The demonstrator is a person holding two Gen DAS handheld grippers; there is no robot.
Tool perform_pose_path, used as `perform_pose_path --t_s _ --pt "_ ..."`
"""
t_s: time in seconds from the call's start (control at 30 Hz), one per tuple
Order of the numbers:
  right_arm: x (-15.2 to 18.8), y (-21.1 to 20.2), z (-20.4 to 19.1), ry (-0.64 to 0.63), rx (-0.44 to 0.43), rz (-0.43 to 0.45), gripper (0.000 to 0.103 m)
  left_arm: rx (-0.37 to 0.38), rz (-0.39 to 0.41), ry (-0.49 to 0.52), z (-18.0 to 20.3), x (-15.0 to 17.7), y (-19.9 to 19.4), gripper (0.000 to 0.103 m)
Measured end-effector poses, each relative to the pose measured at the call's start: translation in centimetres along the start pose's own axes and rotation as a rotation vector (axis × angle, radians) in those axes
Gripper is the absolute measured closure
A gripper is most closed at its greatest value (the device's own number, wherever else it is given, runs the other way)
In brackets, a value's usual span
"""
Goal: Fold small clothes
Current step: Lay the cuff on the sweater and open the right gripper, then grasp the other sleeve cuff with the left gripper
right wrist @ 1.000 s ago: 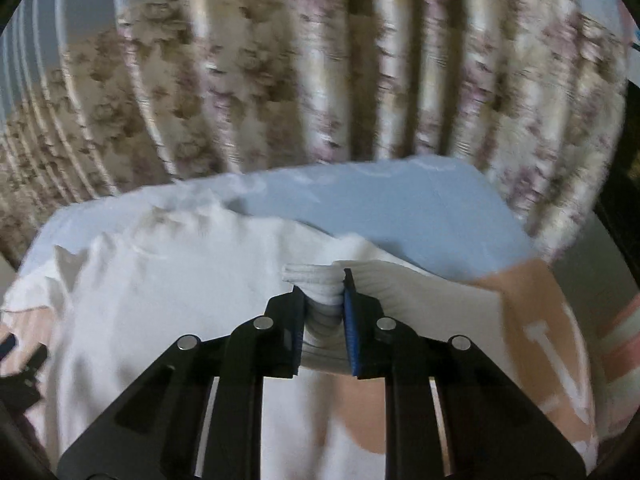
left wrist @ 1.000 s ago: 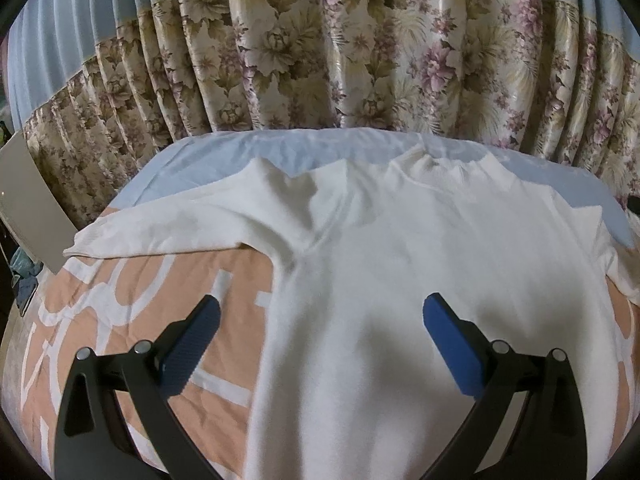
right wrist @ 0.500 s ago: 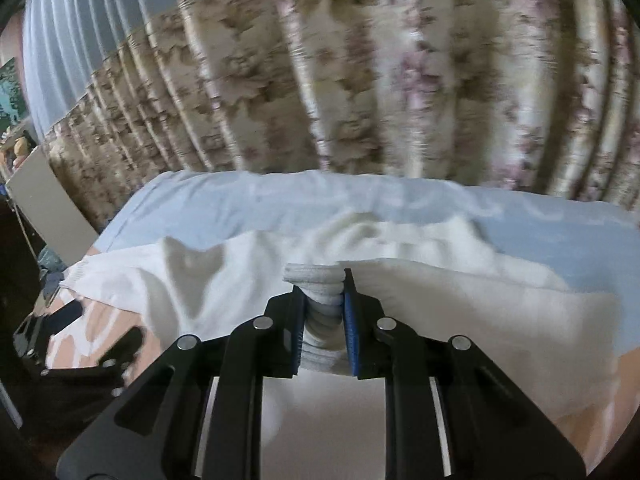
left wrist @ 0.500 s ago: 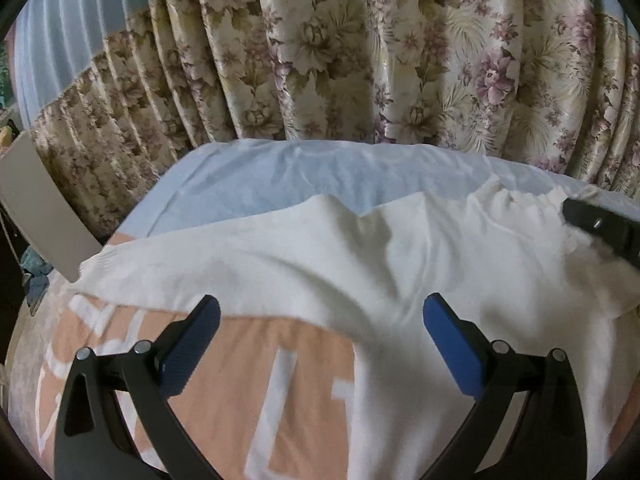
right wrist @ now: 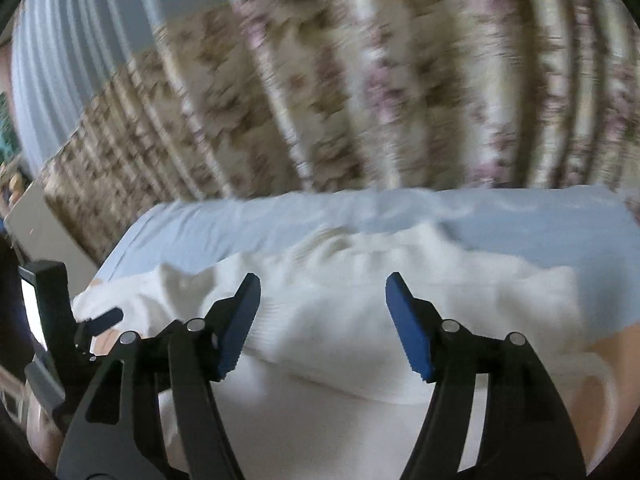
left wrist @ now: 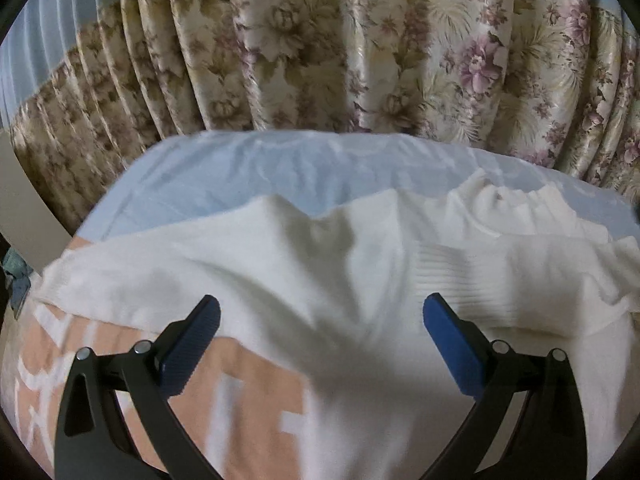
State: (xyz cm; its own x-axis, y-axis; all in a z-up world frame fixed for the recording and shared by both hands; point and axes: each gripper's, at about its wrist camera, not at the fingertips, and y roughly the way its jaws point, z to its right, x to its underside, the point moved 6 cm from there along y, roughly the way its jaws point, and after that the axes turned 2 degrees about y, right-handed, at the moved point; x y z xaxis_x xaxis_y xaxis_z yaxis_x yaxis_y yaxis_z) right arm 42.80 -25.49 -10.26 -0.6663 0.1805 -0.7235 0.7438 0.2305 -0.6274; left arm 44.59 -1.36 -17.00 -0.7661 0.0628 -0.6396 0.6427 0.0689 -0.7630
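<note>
Opening right hand-held gripper [right wrist: 322, 322], sleeve [right wrist: 360, 328] released

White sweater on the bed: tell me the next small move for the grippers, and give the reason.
Probably bring the left gripper down onto the left sleeve and pinch its cuff. The right gripper has just been opening, nothing between its pads, and the right sleeve already lies folded across the white sweater. The left sleeve is spread out sideways over the bed, and the left gripper is open.
</note>
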Motion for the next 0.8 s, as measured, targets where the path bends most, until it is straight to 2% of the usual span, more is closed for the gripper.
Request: perform_pose_path --t_s 0.13,0.23,0.33,0.4,0.5,0.53,0.57,0.6,0.67,0.8 --pt "-0.1 -2.2 4.2 0.028 0.043 0.023 0.037 0.016 -0.031 0.004 2.4 -0.2 1.3 0.002" --pt "0.6 -3.1 7.1 0.044 0.094 0.025 0.037 -0.031 -0.063 0.018 3.7 -0.6 3.0 0.002" --pt "1.4 -4.1 10.7 0.056 0.193 0.028 0.036 -0.07 -0.09 0.007 3.9 -0.5 4.2 0.002" --pt "1.9 -4.6 12.8 0.082 0.211 0.027 0.035 -0.049 -0.105 -0.001 4.6 -0.2 4.9 0.002" --pt "2.5 -5.0 14.9 0.122 0.211 0.022 0.035 -0.011 -0.066 0.043 6.5 -0.2 5.0 0.003" --pt "2.7 -5.1 15.2 0.121 0.213 0.023 0.035 -0.004 -0.063 0.042 6.6 -0.2 4.9 0.012" --pt "2.8 -5.0 15.3 0.121 0.211 0.021 0.035 0.028 -0.058 0.035 7.0 -0.3 4.7 0.037" --pt "2.9 -5.0 15.4 0.124 0.21 0.018 0.035 0.049 -0.056 0.037 7.4 -0.4 4.5 0.047" --pt "3.2 -4.9 15.5 0.127 0.209 0.012 0.035 0.025 -0.032 0.055 7.8 -0.8 3.8 0.084" --pt "3.1 -4.5 14.5 0.107 0.198 0.005 0.035 0.019 -0.014 0.053 7.1 -1.4 3.0 0.089"
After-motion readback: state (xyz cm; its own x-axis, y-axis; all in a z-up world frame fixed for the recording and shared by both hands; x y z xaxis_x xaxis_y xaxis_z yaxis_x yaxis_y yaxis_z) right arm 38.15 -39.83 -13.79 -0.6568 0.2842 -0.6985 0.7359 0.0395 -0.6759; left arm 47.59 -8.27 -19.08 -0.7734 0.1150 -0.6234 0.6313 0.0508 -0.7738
